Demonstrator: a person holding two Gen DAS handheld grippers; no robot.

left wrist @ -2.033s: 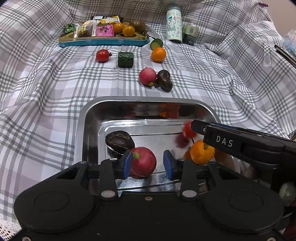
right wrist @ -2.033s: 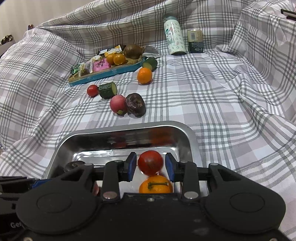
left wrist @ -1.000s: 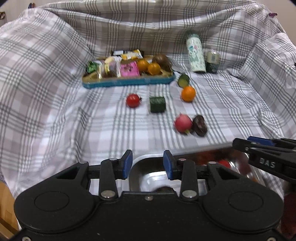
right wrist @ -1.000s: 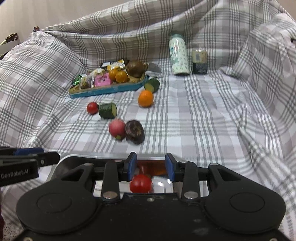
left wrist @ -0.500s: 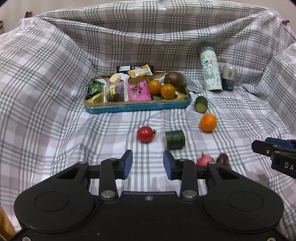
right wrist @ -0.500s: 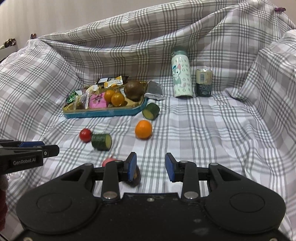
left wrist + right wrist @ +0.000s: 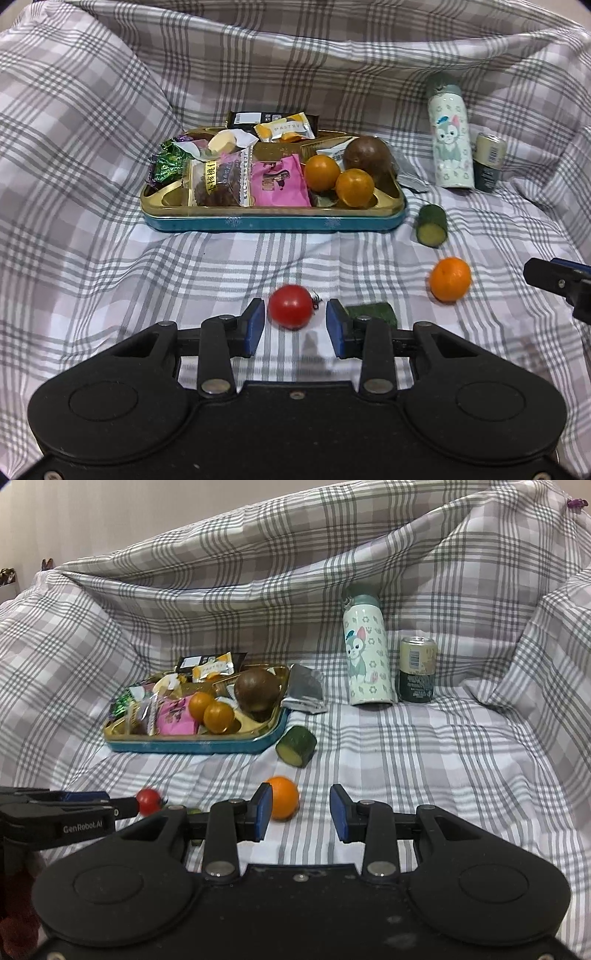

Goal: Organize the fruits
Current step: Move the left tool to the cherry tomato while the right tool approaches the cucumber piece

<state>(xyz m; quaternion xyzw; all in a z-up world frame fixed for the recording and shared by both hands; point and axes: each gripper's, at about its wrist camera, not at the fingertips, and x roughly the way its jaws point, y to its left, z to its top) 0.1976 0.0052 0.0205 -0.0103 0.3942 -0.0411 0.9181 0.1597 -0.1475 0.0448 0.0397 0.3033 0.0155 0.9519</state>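
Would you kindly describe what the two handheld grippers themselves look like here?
Both the left gripper and right gripper share a broad matte-black body with two round bosses, silver rivets, and black fingers tipped with blue pads. White "GenRobot.AI" lettering marks the left gripper's side. No cables or sleeves show.

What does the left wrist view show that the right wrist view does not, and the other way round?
Only the left wrist view shows the dark green cucumber piece behind the left gripper clearly, with the tomato lined up between its open fingers. Only the right wrist view shows the wall and the open right gripper beside the loose orange. Both show the snack tray, bottle and can.
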